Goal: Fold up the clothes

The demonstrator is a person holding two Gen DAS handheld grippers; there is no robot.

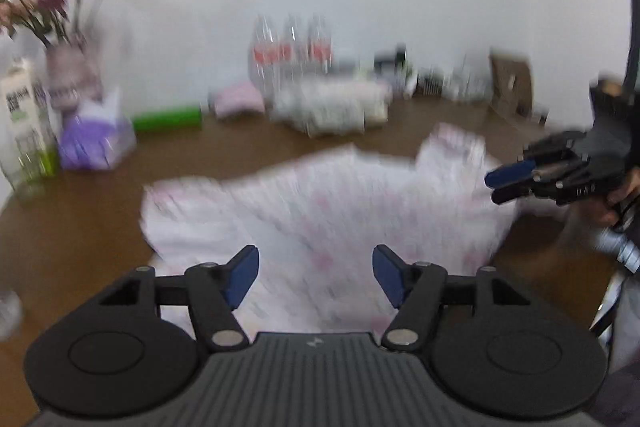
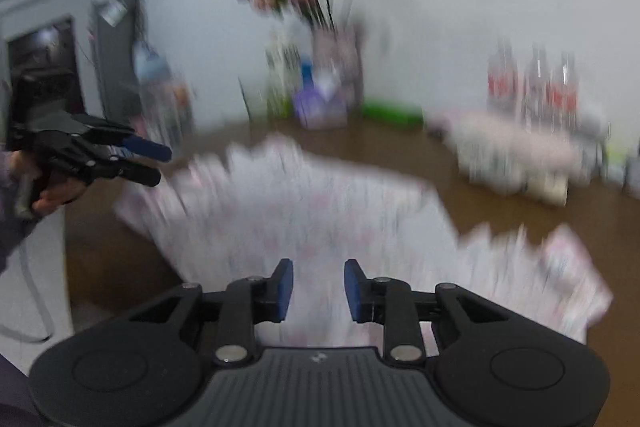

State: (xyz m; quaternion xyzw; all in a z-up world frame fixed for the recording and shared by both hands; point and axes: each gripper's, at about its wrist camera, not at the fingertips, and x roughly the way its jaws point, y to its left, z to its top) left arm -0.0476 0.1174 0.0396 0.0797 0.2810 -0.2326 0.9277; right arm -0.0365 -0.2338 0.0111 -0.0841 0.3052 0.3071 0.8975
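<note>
A white garment with a faint pink print point(image 1: 320, 195) lies spread flat on the brown table point(image 1: 80, 227); both views are motion-blurred. My left gripper point(image 1: 316, 277) hovers over the garment's near edge, open wide, with nothing between its blue pads point(image 1: 242, 273). My right gripper point(image 2: 319, 287) is also open and empty above the same garment point(image 2: 304, 211). In the left wrist view the right gripper point(image 1: 500, 185) hangs over the garment's right side in a person's hand. In the right wrist view the left gripper point(image 2: 154, 163) floats at the garment's left end.
Along the back wall stand a vase of pink flowers point(image 1: 68, 67), a carton point(image 1: 24, 123), a purple tissue pack point(image 1: 96, 143), a green roll point(image 1: 168, 119), three clear bottles with red labels point(image 1: 292, 55) and folded cloths point(image 1: 332, 103). A cardboard piece point(image 1: 512, 87) leans at the back right.
</note>
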